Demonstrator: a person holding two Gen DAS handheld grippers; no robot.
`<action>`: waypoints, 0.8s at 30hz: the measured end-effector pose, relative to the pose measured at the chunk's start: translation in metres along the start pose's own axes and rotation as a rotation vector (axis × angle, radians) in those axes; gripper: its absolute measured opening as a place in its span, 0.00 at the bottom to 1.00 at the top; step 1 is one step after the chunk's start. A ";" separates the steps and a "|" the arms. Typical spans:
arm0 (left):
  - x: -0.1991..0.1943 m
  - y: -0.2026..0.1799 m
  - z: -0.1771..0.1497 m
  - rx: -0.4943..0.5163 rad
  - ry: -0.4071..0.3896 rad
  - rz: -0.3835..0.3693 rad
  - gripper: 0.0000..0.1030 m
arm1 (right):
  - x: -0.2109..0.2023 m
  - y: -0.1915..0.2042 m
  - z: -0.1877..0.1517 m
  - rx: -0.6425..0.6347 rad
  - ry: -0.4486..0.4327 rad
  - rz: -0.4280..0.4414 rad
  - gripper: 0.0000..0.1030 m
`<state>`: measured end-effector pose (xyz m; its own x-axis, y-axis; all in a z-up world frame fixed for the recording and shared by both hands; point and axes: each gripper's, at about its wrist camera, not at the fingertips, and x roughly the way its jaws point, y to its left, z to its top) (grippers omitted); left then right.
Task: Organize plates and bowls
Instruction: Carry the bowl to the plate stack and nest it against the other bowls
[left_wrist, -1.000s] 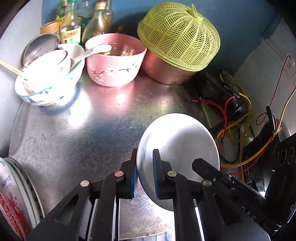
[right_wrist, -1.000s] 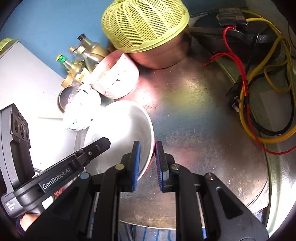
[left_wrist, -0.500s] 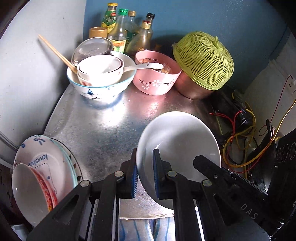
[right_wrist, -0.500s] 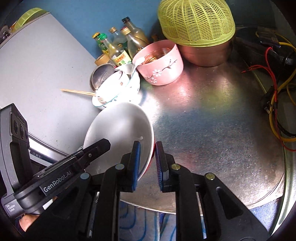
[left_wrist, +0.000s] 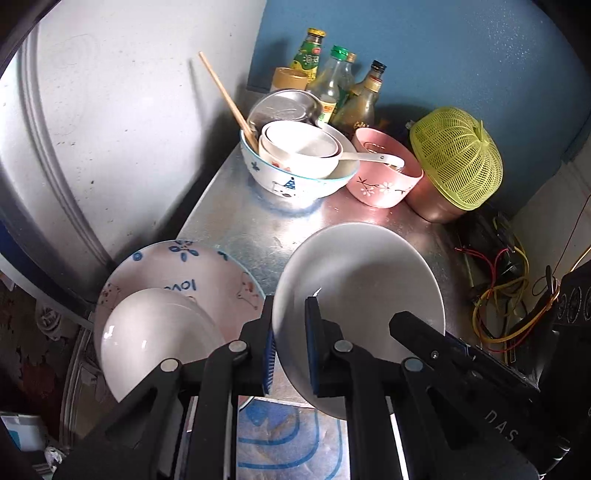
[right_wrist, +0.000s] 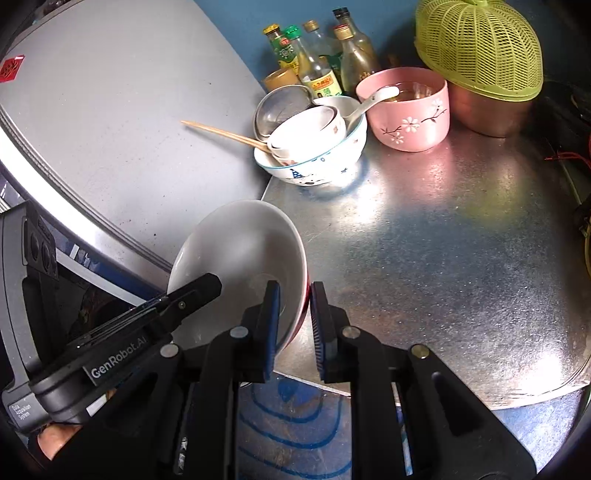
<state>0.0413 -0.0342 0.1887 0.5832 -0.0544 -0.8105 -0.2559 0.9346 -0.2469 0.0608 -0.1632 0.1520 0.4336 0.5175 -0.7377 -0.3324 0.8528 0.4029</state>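
Steel counter (right_wrist: 424, 258), blue wall. Both grippers, left (left_wrist: 289, 349) and right (right_wrist: 293, 328), nearly closed, pinching white bowl (left_wrist: 362, 280) rim mid-carry. Next, I guess: lower onto plate stack (left_wrist: 177, 269) left of jaws.

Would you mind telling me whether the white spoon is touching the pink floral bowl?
Touching. In the right wrist view the white spoon has its scoop inside the pink floral bowl and its handle lies across the rim.

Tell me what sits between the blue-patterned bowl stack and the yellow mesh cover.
The pink flowered bowl sits between the bowl stack and the yellow mesh cover; both wrist views show it.
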 end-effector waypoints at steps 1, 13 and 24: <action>-0.003 0.007 0.000 -0.008 -0.003 0.005 0.12 | 0.002 0.006 0.000 -0.010 0.003 0.004 0.17; -0.026 0.080 -0.007 -0.109 -0.026 0.061 0.12 | 0.031 0.076 -0.009 -0.114 0.055 0.043 0.17; -0.013 0.120 -0.025 -0.156 0.033 0.105 0.12 | 0.067 0.107 -0.027 -0.205 0.136 0.012 0.17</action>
<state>-0.0165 0.0697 0.1568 0.5222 0.0272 -0.8524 -0.4319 0.8703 -0.2368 0.0321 -0.0393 0.1314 0.3165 0.5014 -0.8052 -0.5061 0.8072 0.3038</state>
